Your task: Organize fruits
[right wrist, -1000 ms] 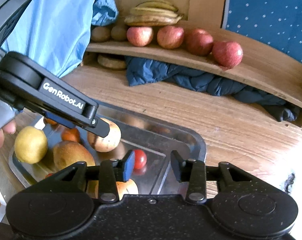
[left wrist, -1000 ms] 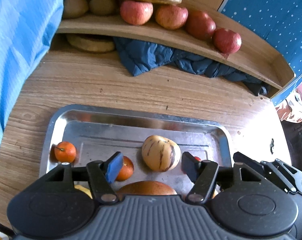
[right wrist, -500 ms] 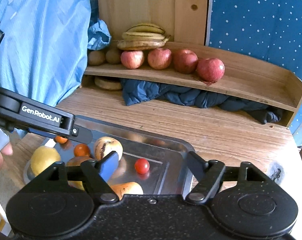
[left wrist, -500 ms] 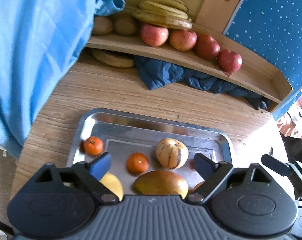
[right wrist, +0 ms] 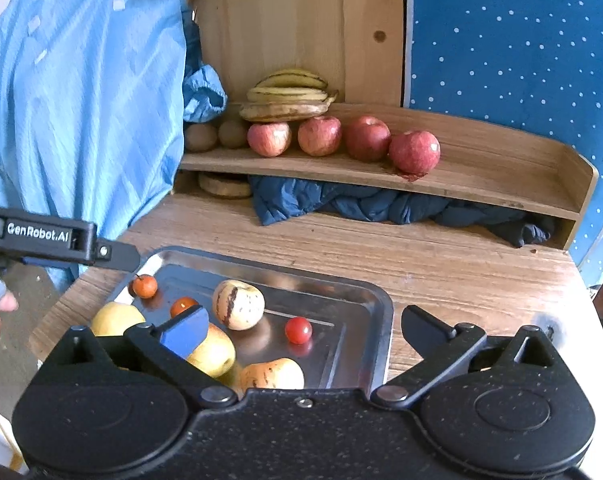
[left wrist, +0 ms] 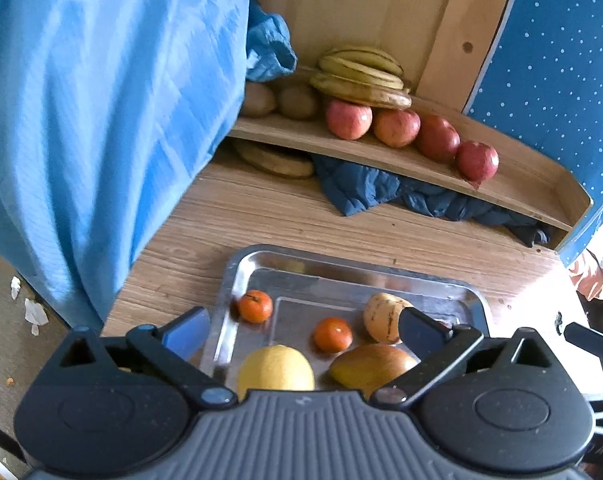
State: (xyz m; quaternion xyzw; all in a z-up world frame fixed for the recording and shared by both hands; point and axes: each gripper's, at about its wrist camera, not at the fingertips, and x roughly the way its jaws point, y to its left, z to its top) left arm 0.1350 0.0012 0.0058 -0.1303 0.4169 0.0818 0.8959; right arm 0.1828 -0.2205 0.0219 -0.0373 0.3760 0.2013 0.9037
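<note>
1. I'm working in a home, at a wooden table [right wrist: 441,264] with a low wooden shelf [right wrist: 481,184] against the wall.
2. Bananas [right wrist: 287,96] and apples [right wrist: 414,151] sit on it (casually).
3. A rumpled dark blue cloth [right wrist: 341,202] lies underneath; starry blue fabric [right wrist: 513,40] hangs behind.

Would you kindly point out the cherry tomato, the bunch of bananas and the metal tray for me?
cherry tomato [right wrist: 298,330], right wrist view, centre of its red skin.
bunch of bananas [right wrist: 289,96], right wrist view, middle of the stack.
metal tray [right wrist: 383,320], right wrist view, right rim.
</note>
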